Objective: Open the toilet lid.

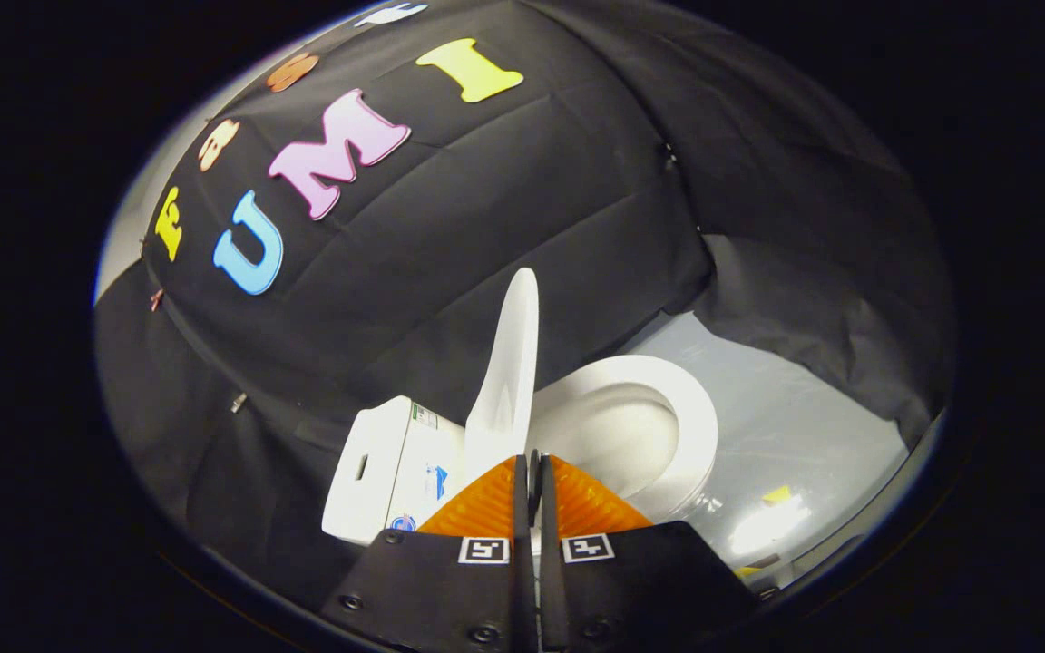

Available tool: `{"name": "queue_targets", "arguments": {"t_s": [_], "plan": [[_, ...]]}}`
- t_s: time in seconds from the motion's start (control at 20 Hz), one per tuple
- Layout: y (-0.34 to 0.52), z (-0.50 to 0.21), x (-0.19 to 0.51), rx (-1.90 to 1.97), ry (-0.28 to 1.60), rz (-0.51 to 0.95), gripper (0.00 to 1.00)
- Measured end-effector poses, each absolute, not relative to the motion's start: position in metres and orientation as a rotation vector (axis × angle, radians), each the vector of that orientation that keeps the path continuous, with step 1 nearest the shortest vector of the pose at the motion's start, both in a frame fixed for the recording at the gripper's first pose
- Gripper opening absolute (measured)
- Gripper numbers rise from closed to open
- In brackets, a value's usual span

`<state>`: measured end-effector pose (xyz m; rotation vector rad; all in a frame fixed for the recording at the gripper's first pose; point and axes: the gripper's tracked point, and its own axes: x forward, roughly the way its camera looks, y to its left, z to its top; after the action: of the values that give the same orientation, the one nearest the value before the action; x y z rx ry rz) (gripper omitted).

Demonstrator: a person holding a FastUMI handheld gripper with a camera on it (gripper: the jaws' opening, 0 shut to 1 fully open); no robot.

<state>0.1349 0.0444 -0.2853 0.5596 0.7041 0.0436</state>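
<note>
On the pale glossy floor (786, 435) before the black cloth wall (532, 209), a white toilet (659, 426), lid (509, 372) upright, tongs (533, 472) closed, empty.

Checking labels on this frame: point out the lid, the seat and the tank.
lid (509, 381): gripper view, middle of the raised lid's face, just ahead of the fingers.
seat (690, 417): gripper view, far side of the ring.
tank (368, 462): gripper view, its top face.
gripper (532, 462): gripper view, fingers closed together at the lid's edge.

White toilet lid (509, 372) raised nearly upright, seen edge-on, leaning toward the white tank (386, 467) at its 9 o'clock. The uncovered oval seat (681, 408) and bowl lie at its 3 o'clock.
</note>
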Motion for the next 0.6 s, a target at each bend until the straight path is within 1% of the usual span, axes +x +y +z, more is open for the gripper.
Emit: {"name": "queue_targets", "arguments": {"t_s": [0.35,0.6], "plan": [[0.09,-0.249,0.134,0.449,0.666,0.034,0.09],[0.13,-0.228,0.135,0.425,0.65,0.063,0.11]]}}
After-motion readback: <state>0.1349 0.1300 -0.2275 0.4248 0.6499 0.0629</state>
